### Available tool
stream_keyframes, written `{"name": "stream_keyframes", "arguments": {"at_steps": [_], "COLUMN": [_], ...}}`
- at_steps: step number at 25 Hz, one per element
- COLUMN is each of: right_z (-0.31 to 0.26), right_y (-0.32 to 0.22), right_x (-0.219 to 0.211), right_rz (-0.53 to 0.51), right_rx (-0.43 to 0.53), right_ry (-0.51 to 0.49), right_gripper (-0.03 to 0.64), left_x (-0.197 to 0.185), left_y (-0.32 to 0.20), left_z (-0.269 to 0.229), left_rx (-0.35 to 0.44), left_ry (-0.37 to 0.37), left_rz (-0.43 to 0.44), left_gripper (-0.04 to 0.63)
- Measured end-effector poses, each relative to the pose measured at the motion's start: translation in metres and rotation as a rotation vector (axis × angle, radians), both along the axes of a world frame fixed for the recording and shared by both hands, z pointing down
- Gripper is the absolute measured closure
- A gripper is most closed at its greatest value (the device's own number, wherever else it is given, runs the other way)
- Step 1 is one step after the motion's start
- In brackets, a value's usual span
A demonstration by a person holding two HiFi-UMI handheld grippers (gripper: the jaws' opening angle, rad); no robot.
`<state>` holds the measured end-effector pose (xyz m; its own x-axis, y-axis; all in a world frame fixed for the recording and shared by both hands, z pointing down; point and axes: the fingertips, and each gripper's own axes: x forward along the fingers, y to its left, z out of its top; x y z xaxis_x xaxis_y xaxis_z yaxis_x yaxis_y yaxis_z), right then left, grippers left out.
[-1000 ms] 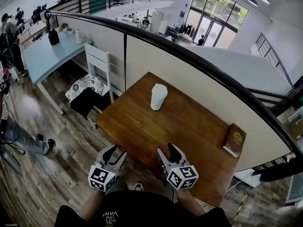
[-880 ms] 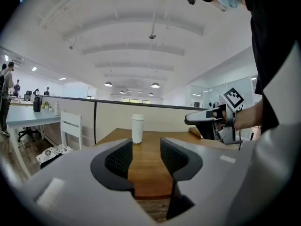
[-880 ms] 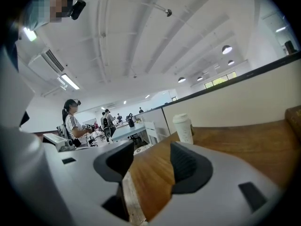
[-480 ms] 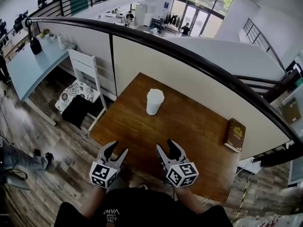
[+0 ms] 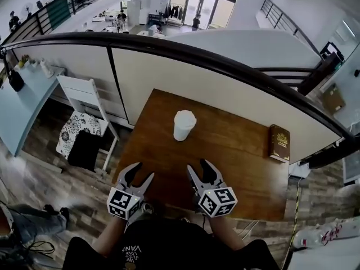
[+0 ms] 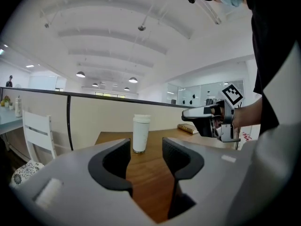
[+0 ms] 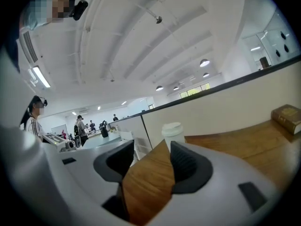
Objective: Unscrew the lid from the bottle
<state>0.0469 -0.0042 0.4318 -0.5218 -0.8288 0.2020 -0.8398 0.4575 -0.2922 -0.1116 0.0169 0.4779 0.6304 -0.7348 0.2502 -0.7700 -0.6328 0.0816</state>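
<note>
Head view, and it's the reach-in. Best play looks like the left gripper (image 5: 139,173) clamping the bottle (image 5: 183,129) low on its body while the right gripper (image 5: 199,169) squares onto the lid (image 5: 184,117). The left jaws have just been opening with nothing between them, and the right jaws are apart and empty too. The bottle stands upright at frame centre on the table (image 5: 242,162), above and between both grippers, well apart.

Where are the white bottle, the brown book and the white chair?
white bottle (image 5: 182,130): head view, middle of its side.
brown book (image 5: 279,142): head view, middle of its cover.
white chair (image 5: 77,81): head view, top rail of its backrest.
</note>
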Motion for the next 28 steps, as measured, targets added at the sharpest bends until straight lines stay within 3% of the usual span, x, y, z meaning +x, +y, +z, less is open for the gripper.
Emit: {"name": "stream_keyframes", "arguments": {"at_steps": [9,14,20,24,28], "right_z": [-0.003,-0.008,-0.009,-0.004,0.005], "right_y": [-0.014,-0.04,-0.08,-0.103,-0.126], "right_x": [-0.012,-0.005,-0.001,-0.003,-0.007], "right_rz": [0.179,0.223,0.178,0.106,0.046], "right_rx": [0.011,0.035,0.059,0.065,0.058], "right_ry": [0.046,0.07,0.099,0.175,0.21], "right_gripper": [0.408,0.407,0.407,0.407,0.367], "left_x": [-0.011,0.002,0.028,0.048,0.067], "left_y": [-0.038,-0.07,-0.108,-0.129,-0.151], "left_z": [0.01,0.021,0.031,0.04,0.052], "left_rx": [-0.01,-0.019,-0.026,-0.042,-0.063], "left_ry": [-0.015,-0.016,-0.03,-0.045,-0.047], "left_rz": [0.214,0.264,0.28,0.266,0.271], "left_gripper": [0.387,0.362,0.332,0.293,0.275]}}
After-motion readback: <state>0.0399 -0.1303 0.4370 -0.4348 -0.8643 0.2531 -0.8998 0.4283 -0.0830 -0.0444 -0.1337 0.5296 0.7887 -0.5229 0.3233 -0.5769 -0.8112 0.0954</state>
